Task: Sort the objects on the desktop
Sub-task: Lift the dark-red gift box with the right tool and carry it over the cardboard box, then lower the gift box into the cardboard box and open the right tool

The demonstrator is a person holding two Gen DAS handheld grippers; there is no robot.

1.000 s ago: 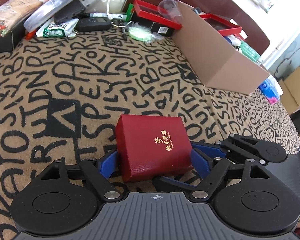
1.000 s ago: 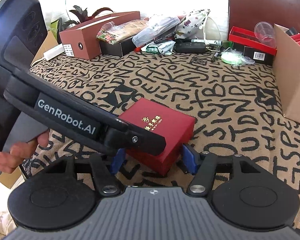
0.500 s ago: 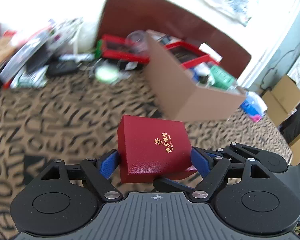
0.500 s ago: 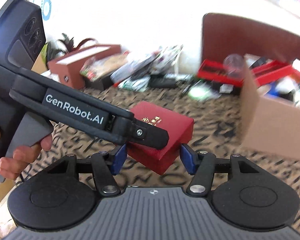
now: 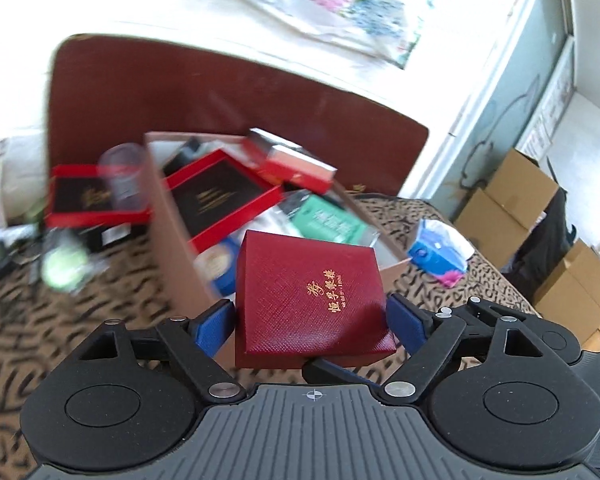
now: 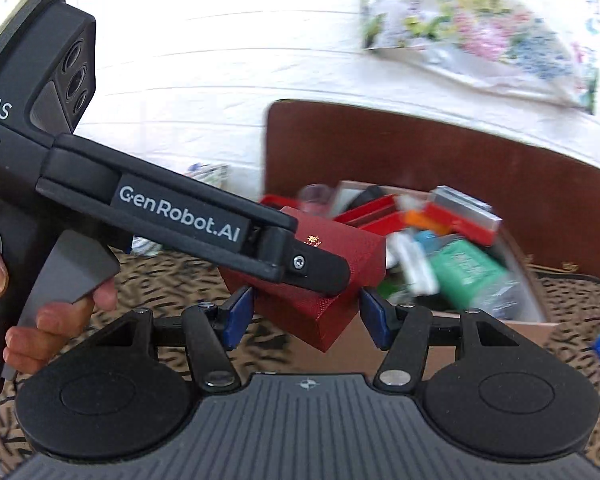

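Observation:
A dark red gift box (image 5: 308, 296) with gold lettering hangs in the air above the patterned tablecloth (image 5: 60, 340), close to the near wall of an open cardboard box (image 5: 172, 248). My left gripper (image 5: 310, 320) has its blue pads against the box's two sides, and its jaws are opening. My right gripper (image 6: 306, 316) is shut on a lower corner of the same red box (image 6: 332, 308). The left gripper's black handle (image 6: 180, 216), held by a hand (image 6: 60, 320), crosses the right wrist view and hides part of the lid. The cardboard box (image 6: 480, 332) holds several packets and cases.
A red tray with a black lining (image 5: 80, 200) and a clear cup (image 5: 124, 180) stand left of the cardboard box. A brown curved board (image 5: 260, 88) rises behind it. A blue packet (image 5: 440, 256) lies to its right. Brown cartons (image 5: 508, 208) are stacked on the floor.
Both grippers lifted the red box off the tablecloth and carried it up and toward the open cardboard box, which now fills the view just behind it.

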